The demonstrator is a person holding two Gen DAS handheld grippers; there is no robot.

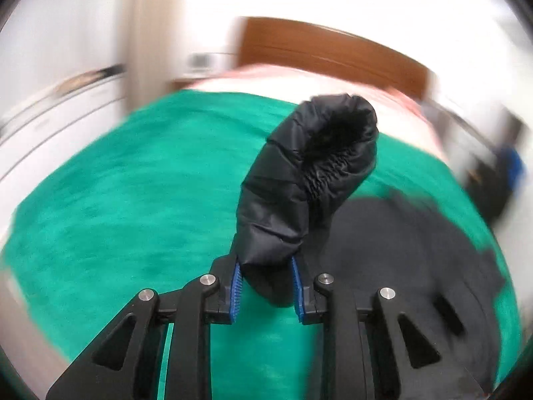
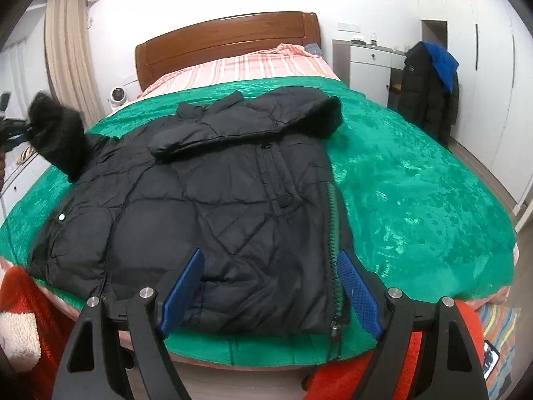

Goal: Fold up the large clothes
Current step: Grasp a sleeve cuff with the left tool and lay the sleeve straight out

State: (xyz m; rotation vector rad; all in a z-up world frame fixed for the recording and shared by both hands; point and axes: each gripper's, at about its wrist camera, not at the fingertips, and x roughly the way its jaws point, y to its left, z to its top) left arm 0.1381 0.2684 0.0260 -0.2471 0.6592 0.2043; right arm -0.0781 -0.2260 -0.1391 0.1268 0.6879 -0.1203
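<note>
The black puffer jacket (image 2: 213, 200) lies flat across the green blanket (image 2: 416, 183) on the bed, body at about 6 o'clock in the right wrist view, hem almost at the near edge of the mattress. One sleeve is already laid across the chest. The other sleeve (image 1: 299, 183) is up in the air, pinched between the fingers of the left gripper (image 1: 266, 290) just behind the fur-lined cuff. In the right wrist view it shows at about 9 o'clock. The right gripper (image 2: 269, 286) hangs over the hem with its fingers wide apart, holding nothing.

Biggest risk is probably that sleeve slipping. The shell looks slick and puffy, and the fingers only have a small bite of it, so a quick swing could pop it loose. The left wrist view is smeared with motion blur, so it does look like things are moving fast. The hem sitting so near the edge also means a tug toward the person could drag the jacket off the bed.

Room-wise, plenty of open blanket from 1 to 4 o'clock. The headboard (image 2: 226, 36) is well back at 12, and a chair with hanging coats (image 2: 429, 90) stands off the bed at 2 o'clock.
</note>
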